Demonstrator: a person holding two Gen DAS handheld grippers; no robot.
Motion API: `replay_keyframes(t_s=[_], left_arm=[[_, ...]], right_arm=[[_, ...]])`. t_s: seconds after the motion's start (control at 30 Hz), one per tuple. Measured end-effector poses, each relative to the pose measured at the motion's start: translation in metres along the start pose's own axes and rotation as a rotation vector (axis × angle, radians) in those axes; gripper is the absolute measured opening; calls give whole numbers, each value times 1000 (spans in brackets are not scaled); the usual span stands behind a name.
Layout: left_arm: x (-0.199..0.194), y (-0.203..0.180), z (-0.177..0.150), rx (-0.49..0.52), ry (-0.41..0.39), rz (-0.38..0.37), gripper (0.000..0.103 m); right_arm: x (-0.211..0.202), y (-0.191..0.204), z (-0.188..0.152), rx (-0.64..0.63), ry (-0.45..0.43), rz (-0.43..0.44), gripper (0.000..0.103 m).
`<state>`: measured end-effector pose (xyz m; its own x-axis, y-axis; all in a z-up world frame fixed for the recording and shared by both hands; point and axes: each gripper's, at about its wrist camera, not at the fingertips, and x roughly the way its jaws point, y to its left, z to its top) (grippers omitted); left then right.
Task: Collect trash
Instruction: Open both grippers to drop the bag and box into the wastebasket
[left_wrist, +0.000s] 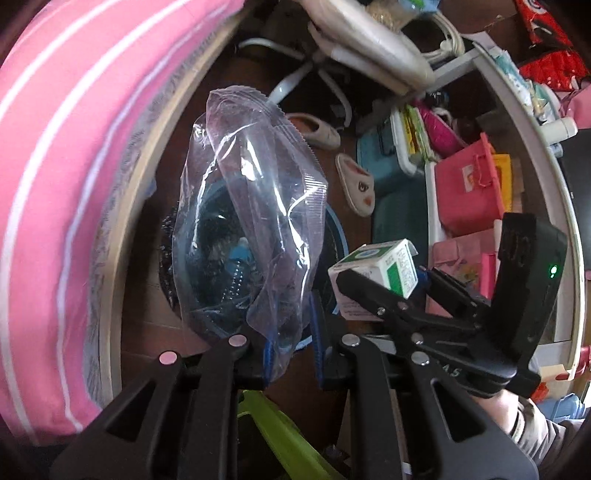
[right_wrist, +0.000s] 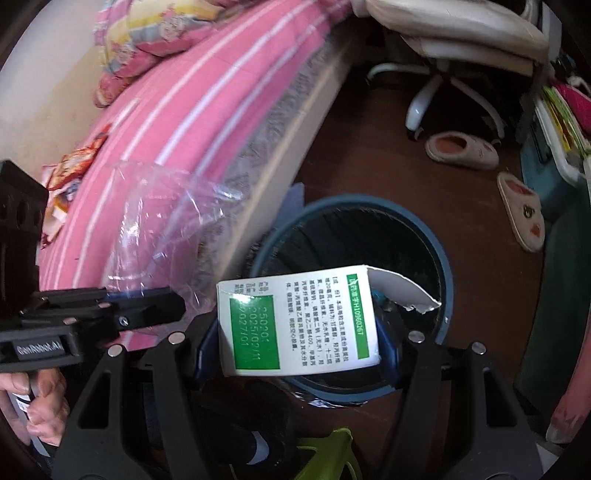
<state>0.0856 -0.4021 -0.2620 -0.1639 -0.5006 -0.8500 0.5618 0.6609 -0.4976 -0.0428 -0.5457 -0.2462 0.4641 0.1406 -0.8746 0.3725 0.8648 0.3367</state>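
Note:
My left gripper (left_wrist: 291, 347) is shut on the lower corner of a crumpled clear plastic bag (left_wrist: 251, 206), which hangs over a round blue trash bin (left_wrist: 338, 236) lined with a black bag. My right gripper (right_wrist: 297, 347) is shut on a white and green cardboard box (right_wrist: 299, 321) with a torn flap, held above the bin's (right_wrist: 443, 280) open mouth. In the left wrist view the right gripper (left_wrist: 384, 280) and its box (left_wrist: 373, 273) sit just right of the bin. In the right wrist view the left gripper (right_wrist: 173, 301) and the bag (right_wrist: 159, 229) are to the left, beside the bed.
A bed with a pink striped cover (right_wrist: 184, 110) runs along the bin's left side. Two slippers (right_wrist: 461, 149) (right_wrist: 524, 214) lie on the brown floor beyond it, near a white office chair (right_wrist: 443, 37). Pink boxes and shelves (left_wrist: 465, 192) crowd the right. A hand (right_wrist: 40, 406) grips the left handle.

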Motion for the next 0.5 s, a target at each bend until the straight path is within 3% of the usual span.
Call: replay_keyframes(t_s=[0.2, 0.3, 0.33, 0.37, 0.4, 0.5], left_arm=[[32, -5, 19, 12, 80, -16, 16], [46, -11, 25, 43, 113, 4, 22], [50, -13, 28, 50, 122, 14, 34], [55, -15, 30, 54, 130, 25, 53], [57, -16, 32, 58, 130, 34, 63], [62, -21, 37, 64, 136, 37, 71]], right_arm=[[21, -17, -2, 34, 44, -48, 67], [28, -25, -4, 43, 63, -82, 68], [30, -27, -4, 44, 71, -93, 71], [31, -29, -6, 46, 79, -104, 73], [31, -31, -7, 51, 78, -120, 77], [30, -36, -9, 56, 77, -152, 83]])
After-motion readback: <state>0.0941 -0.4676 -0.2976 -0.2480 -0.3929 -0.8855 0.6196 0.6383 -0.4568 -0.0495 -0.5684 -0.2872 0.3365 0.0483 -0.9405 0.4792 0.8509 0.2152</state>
